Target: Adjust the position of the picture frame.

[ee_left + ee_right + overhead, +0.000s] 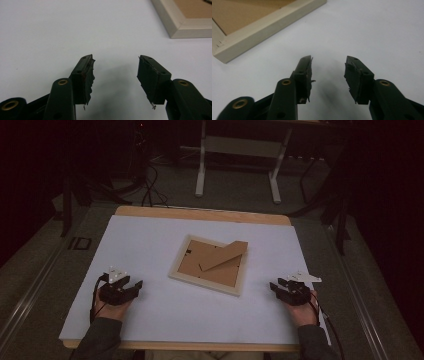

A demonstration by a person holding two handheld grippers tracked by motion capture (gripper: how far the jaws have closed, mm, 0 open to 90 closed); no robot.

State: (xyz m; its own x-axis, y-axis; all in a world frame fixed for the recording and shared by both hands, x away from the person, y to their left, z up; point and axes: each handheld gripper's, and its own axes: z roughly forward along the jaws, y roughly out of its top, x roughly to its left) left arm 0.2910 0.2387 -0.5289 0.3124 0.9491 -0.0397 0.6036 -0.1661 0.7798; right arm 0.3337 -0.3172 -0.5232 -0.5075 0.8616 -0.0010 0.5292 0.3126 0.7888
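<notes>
A pale wooden picture frame (210, 265) lies face down in the middle of the white sheet, its brown backing board up and a brown stand flap (227, 254) folded out across it. My left gripper (134, 287) rests on the sheet to the frame's left, open, with nothing between its jaws; the frame's corner (185, 25) shows at the upper right of the left gripper view. My right gripper (276, 285) rests to the frame's right, also open and empty (328, 62), with the frame's edge (264, 27) at the upper left of the right gripper view.
A white sheet (150, 250) covers the wooden table (200, 213). Beyond the table stand a white desk frame (237, 165), cables (150, 185) on the floor and dark stands at both sides. A person's hands and sleeves come in at the near edge.
</notes>
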